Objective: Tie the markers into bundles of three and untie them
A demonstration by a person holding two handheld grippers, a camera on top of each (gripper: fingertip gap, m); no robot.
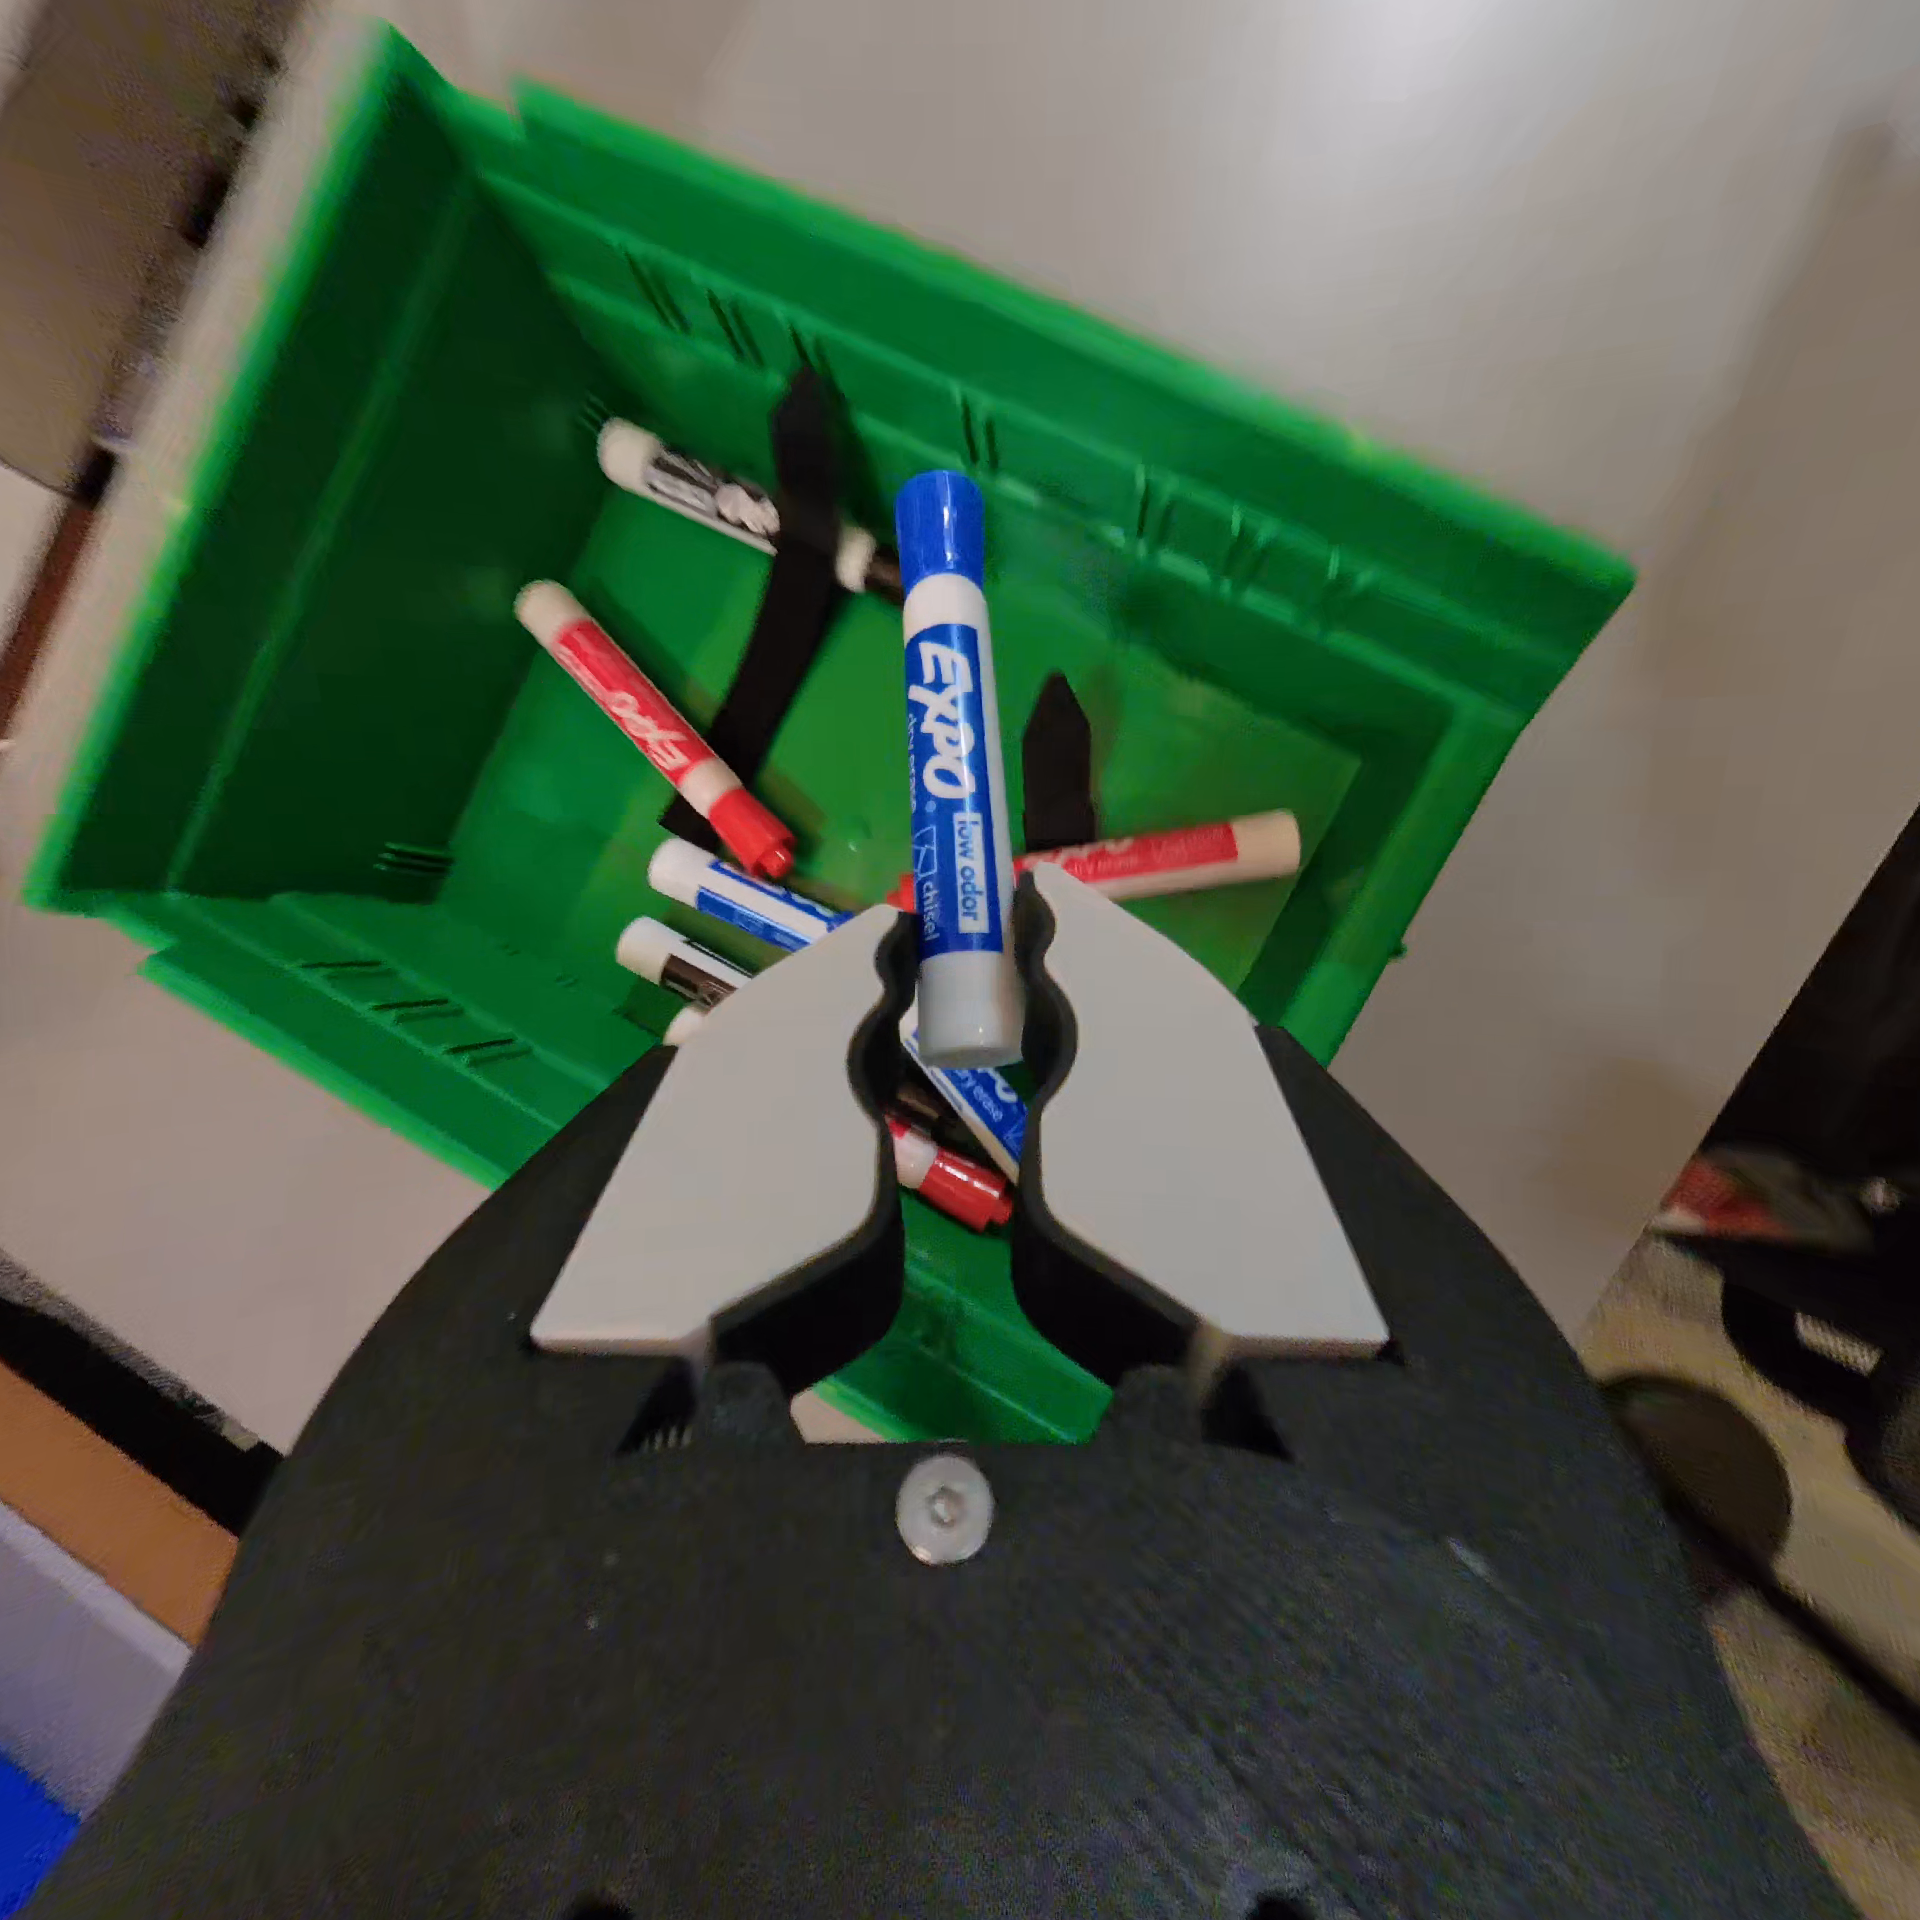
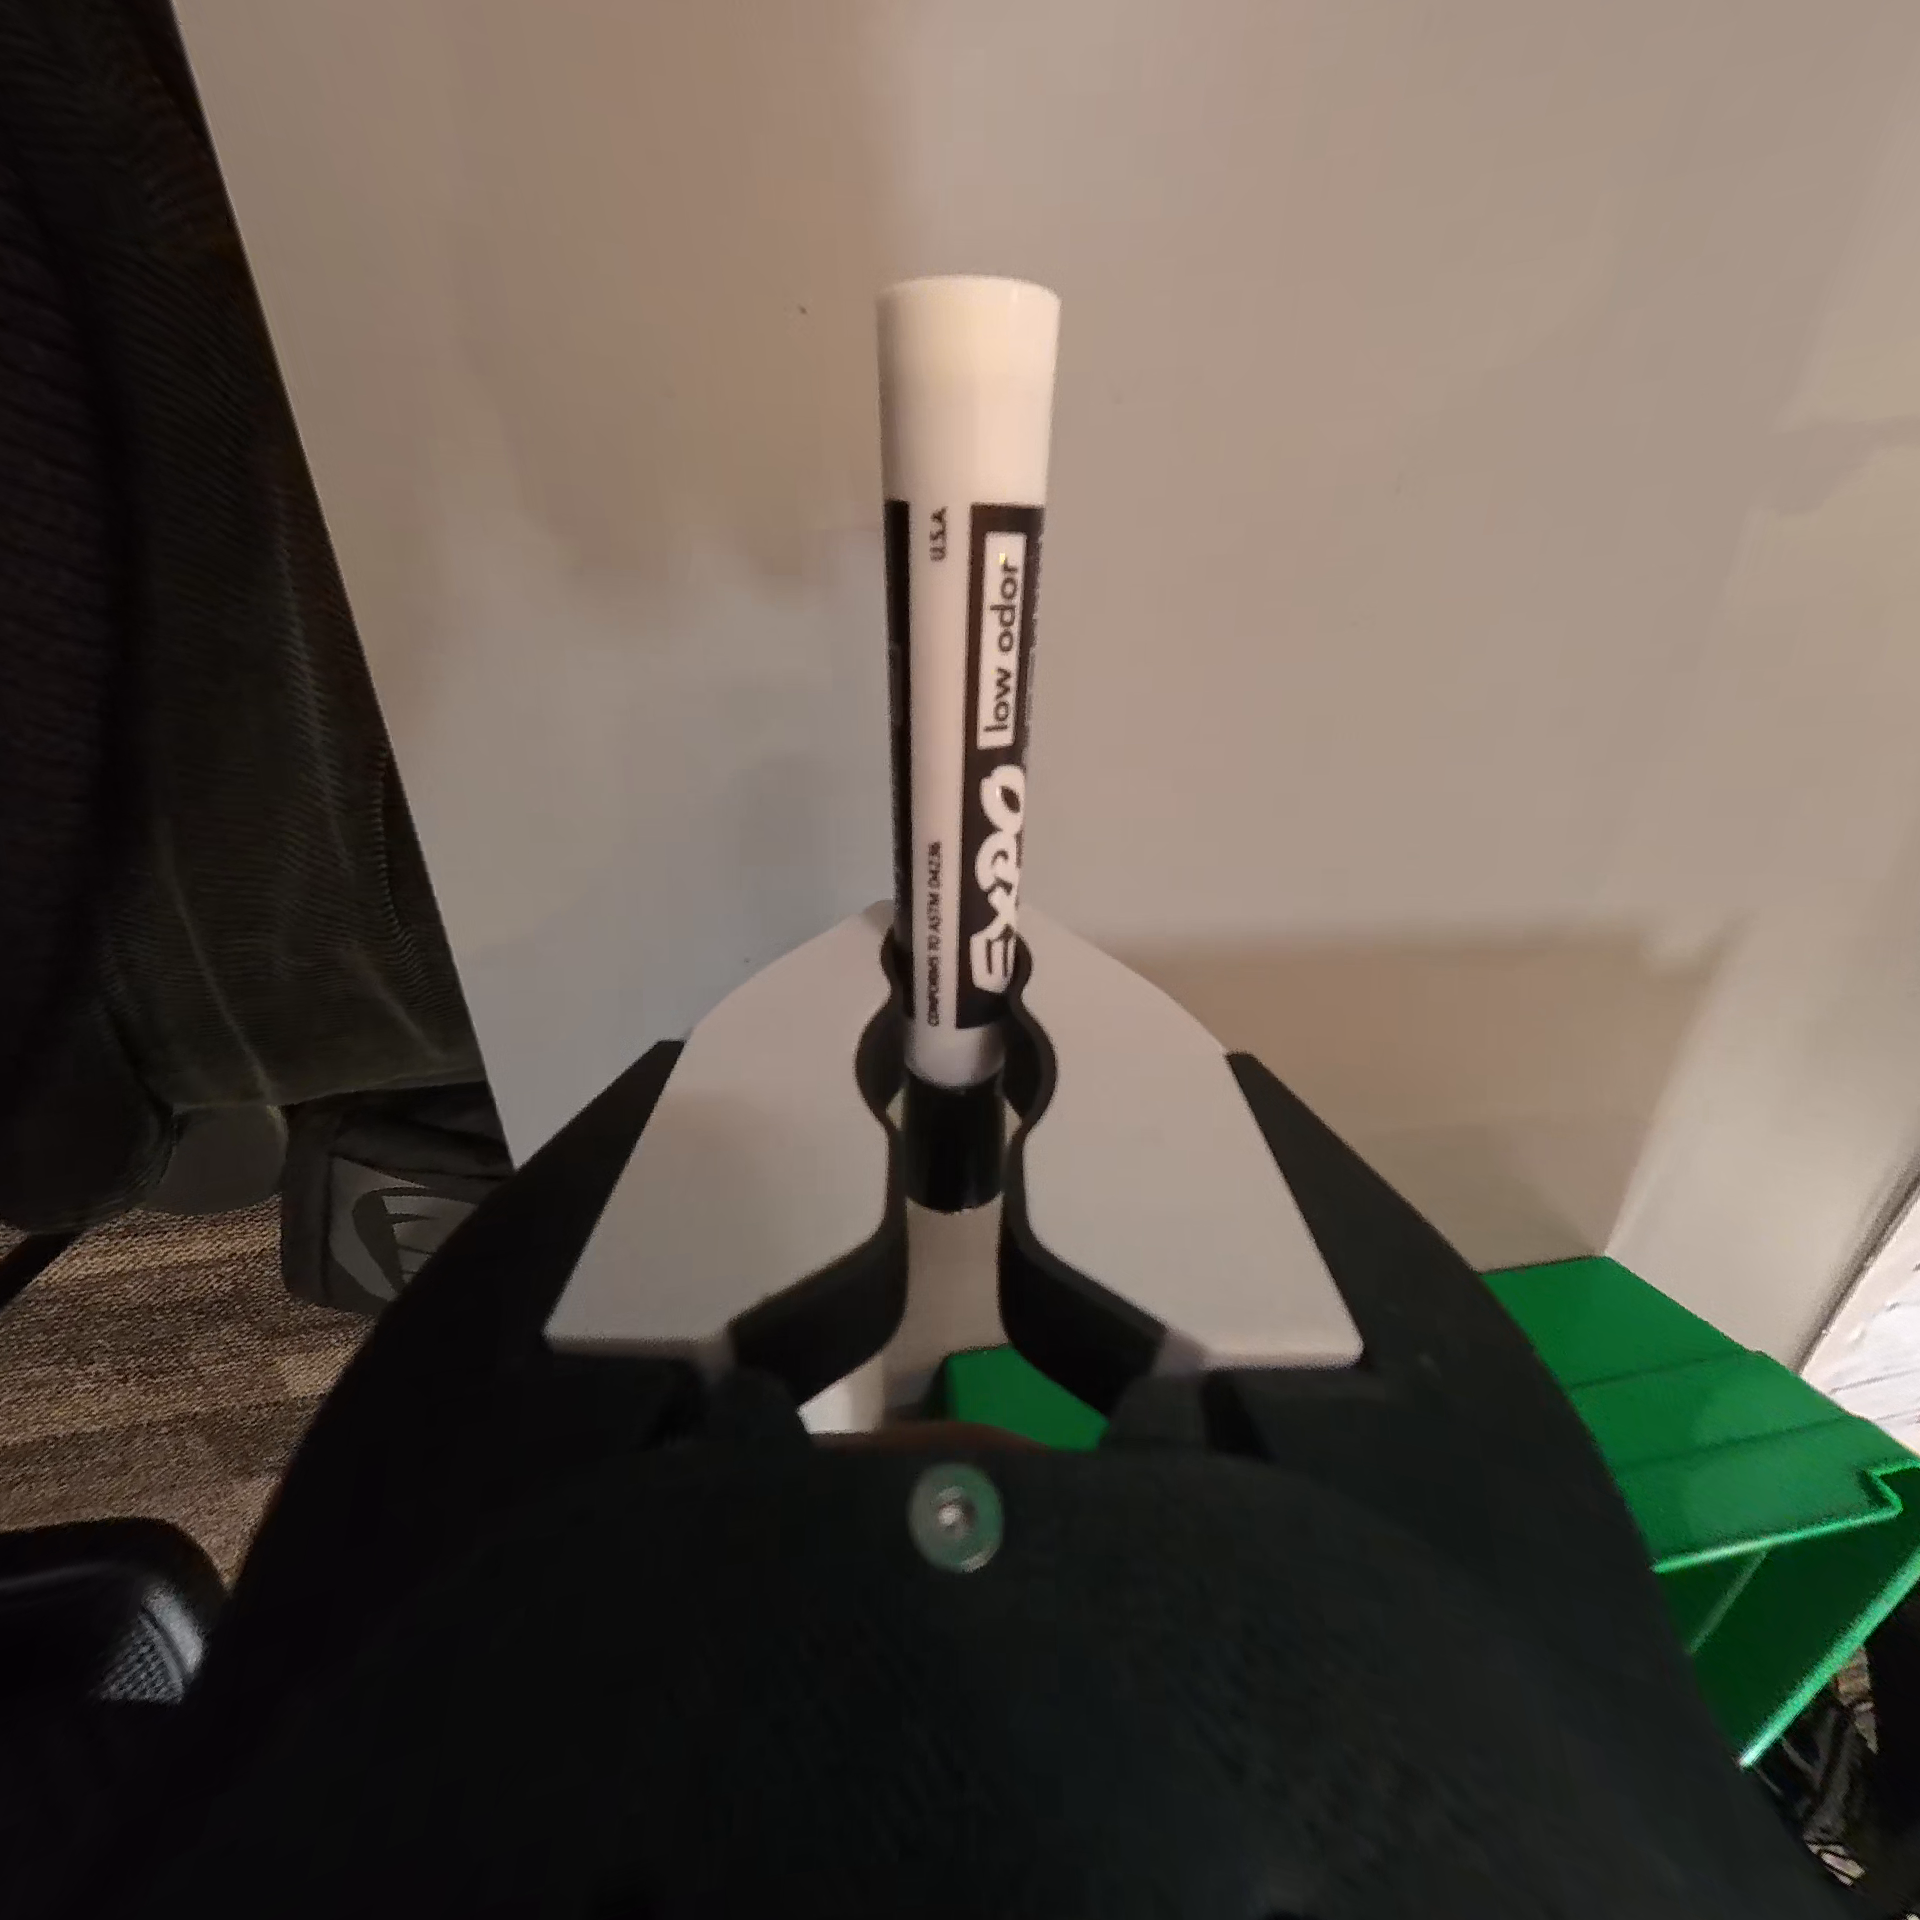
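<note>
On the pale tabletop point(image 1: 1351, 260) sits 1 green bin point(image 1: 312, 623), tilted in the left wrist view, with loose markers on its floor: 3 red, at least 2 blue, and 2 black-labelled. Above it the left claw point(image 1: 961, 914) is closed on 1 blue marker point(image 1: 951, 727) near its white tail end, long axis running away from the camera, blue cap far. Right of the bin's corner point(image 2: 1683, 1475), the right claw point(image 2: 956, 935) is clamped on 1 black marker point(image 2: 961, 675), its long axis also pointing away, black cap nearest, white tail far.
</note>
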